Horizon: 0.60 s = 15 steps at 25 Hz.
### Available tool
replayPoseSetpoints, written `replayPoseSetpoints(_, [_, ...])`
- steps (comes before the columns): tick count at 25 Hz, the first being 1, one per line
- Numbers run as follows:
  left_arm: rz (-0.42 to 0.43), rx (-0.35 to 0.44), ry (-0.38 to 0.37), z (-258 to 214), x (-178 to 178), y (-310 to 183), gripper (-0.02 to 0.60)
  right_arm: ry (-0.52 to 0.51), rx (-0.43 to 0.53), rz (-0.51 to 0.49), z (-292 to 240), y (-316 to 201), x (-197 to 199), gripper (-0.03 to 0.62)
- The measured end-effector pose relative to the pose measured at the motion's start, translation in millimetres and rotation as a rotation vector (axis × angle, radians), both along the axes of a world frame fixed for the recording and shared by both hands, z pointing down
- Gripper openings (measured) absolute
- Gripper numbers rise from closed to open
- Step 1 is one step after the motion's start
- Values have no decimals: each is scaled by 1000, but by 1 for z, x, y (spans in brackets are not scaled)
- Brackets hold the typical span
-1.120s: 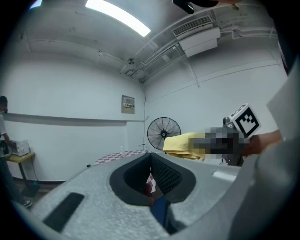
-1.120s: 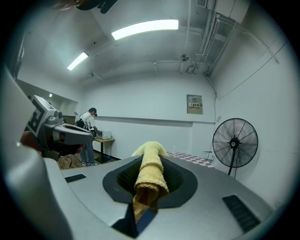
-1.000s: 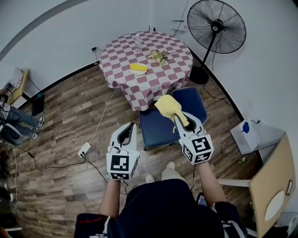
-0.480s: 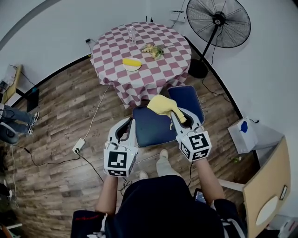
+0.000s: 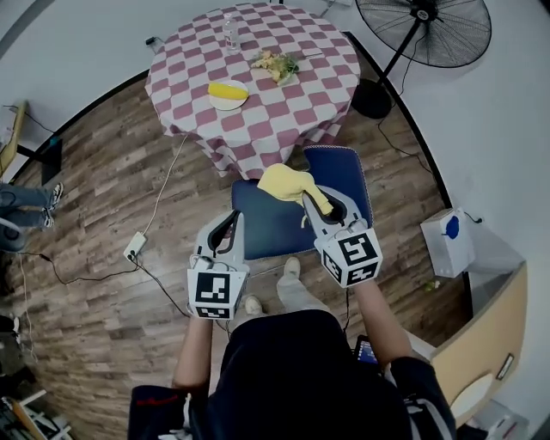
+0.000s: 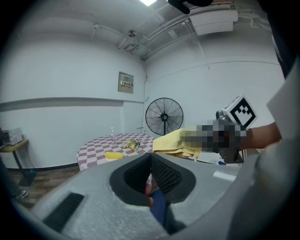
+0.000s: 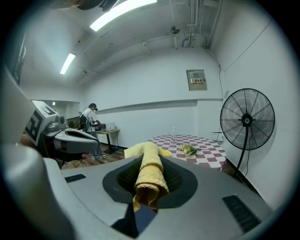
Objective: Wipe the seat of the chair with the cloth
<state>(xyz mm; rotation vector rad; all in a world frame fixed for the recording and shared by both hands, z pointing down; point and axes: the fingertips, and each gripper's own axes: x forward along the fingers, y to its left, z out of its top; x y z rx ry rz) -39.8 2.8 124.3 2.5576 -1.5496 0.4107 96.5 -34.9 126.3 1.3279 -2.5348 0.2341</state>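
Your right gripper [image 5: 319,199] is clamped on the yellow cloth [image 5: 288,183] above the blue chair [image 5: 266,225] (left gripper [image 5: 224,238] jaws together, empty).

White walls [image 5: 77,43], wood-plank floor [image 5: 94,198], round checked-cloth table [image 5: 292,107] far centre, black pedestal fan [image 5: 427,26] far right, ceiling strip lights [image 7: 123,13], power strip [image 5: 134,250] left.

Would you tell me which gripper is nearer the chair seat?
Right. The right gripper, clamping the yellow cloth, hangs over the seat; the left gripper sits at its left edge.
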Motion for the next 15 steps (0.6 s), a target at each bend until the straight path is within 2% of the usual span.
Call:
replayPoseSetpoints(7, [-49,-104,-28,52,19,-28,15,-5,-103,-55,54,-37,13,57])
replayPoseSetpoints(15, [-52,-219,-35,118,18,-46,15,-3,-248,-41,125,-49,13,57])
